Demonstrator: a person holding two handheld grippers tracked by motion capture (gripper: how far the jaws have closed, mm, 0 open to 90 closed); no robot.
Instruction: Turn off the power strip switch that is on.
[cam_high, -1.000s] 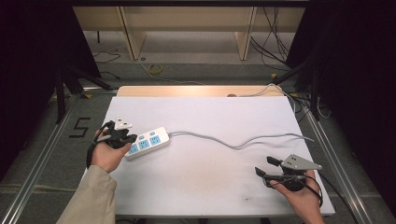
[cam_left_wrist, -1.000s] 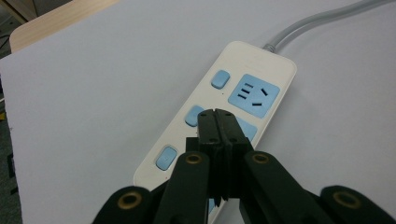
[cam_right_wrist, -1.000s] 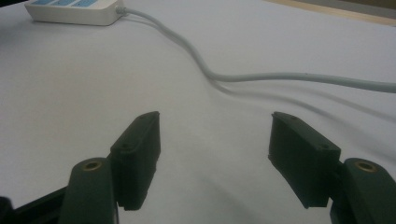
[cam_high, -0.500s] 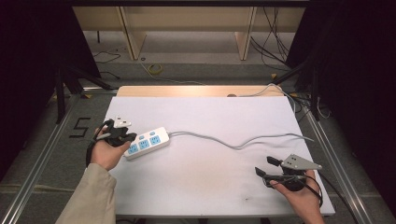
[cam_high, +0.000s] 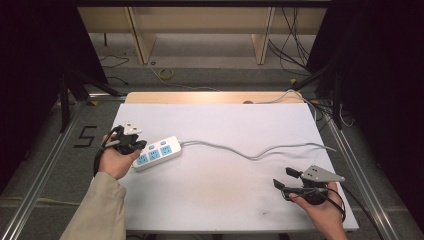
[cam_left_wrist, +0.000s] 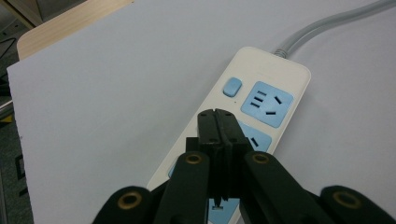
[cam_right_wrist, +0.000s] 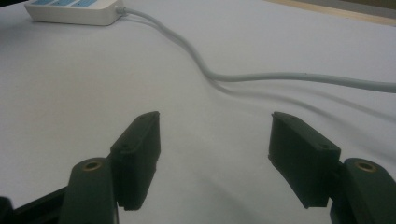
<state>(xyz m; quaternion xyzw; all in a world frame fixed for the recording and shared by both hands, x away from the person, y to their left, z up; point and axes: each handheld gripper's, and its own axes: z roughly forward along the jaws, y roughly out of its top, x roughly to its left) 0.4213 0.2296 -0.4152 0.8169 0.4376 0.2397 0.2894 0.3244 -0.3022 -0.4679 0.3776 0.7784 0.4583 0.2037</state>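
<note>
Power strip (cam_high: 156, 153) lies at the left of the white table (cam_high: 225, 210), its long side slanting up to the right, right under the left gripper (cam_high: 141, 145), whose jaws are pressed together and hold nothing. Right gripper (cam_high: 281, 179) sits far off with jaws wide and empty. Grey cord (cam_high: 250, 154) snakes between them.

power strip's (cam_left_wrist: 243, 126) near end hidden behind jaws, cable (cam_right_wrist: 261, 77) cut off (right edge)

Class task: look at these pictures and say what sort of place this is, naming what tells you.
Probably a lab or workshop set up for recording, not a home. A white-covered table stands in a metal frame, dark curtains hang at both sides, and loose cables lie on the bare floor behind.
</note>
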